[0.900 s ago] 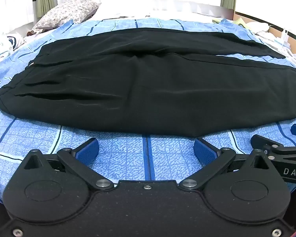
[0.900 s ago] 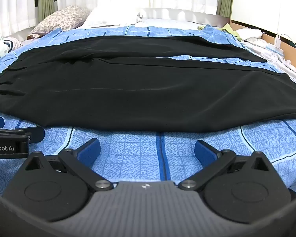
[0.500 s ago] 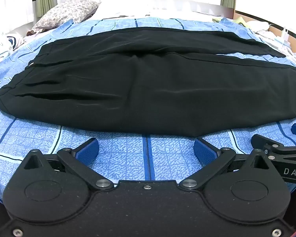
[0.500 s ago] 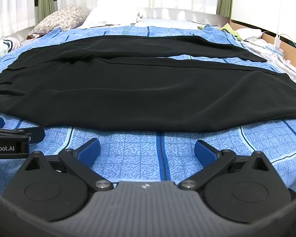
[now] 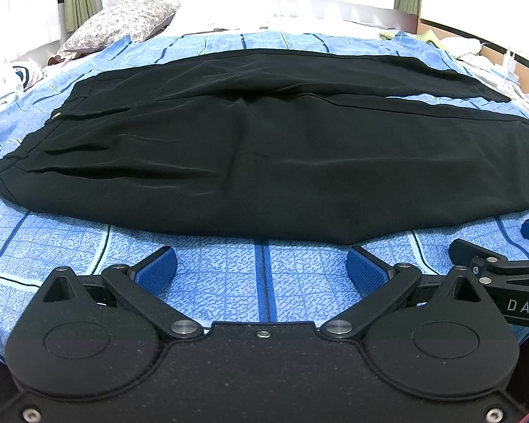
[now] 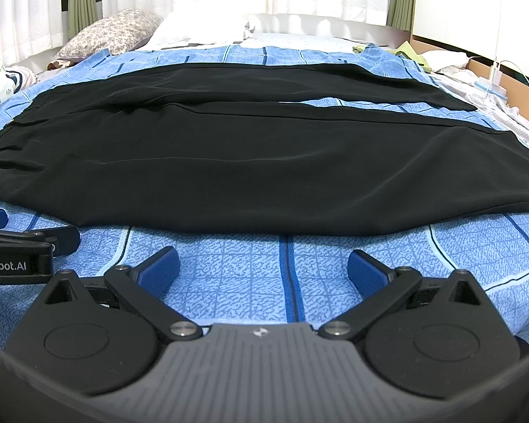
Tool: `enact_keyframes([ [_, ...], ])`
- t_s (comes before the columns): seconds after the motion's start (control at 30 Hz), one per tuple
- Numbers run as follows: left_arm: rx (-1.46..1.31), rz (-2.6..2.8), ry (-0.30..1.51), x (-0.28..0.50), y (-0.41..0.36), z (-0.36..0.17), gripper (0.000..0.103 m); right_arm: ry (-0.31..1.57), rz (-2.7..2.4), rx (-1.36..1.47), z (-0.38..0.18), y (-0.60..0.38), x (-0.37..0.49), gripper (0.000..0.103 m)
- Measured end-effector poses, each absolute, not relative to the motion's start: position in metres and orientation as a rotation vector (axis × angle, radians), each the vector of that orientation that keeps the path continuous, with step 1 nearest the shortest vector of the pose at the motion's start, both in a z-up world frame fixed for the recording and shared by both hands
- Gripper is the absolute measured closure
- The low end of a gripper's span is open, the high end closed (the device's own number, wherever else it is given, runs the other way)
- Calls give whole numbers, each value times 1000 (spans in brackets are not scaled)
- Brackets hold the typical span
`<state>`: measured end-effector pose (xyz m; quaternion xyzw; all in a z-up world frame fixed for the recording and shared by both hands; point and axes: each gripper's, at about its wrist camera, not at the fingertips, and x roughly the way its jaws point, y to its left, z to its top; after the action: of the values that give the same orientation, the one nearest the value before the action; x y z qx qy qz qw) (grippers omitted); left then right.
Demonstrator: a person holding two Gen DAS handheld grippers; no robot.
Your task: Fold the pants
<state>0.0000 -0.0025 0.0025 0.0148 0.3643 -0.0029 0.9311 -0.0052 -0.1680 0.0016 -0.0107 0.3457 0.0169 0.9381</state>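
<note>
Black pants (image 5: 264,148) lie spread flat across a blue checked bedspread (image 5: 229,282), waistband at the left, two legs running to the right; they also show in the right wrist view (image 6: 264,162). My left gripper (image 5: 262,268) is open and empty, just short of the near edge of the pants. My right gripper (image 6: 262,269) is open and empty, also just short of that edge. The right gripper's fingers (image 5: 490,257) show at the right of the left wrist view; the left gripper's fingers (image 6: 53,239) show at the left of the right wrist view.
A floral pillow (image 6: 113,31) and a white pillow (image 6: 201,28) lie at the bed's far end before curtains. A wooden ledge with a charger and cable (image 6: 493,74) runs along the right. Loose cloth (image 6: 409,51) lies at the far right corner.
</note>
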Motion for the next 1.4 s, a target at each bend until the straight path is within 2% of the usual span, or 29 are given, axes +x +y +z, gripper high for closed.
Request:
enact_keyframes([
  [1.4, 33, -5, 746, 4, 0, 2, 0, 705, 33, -23, 3, -167, -5, 0],
])
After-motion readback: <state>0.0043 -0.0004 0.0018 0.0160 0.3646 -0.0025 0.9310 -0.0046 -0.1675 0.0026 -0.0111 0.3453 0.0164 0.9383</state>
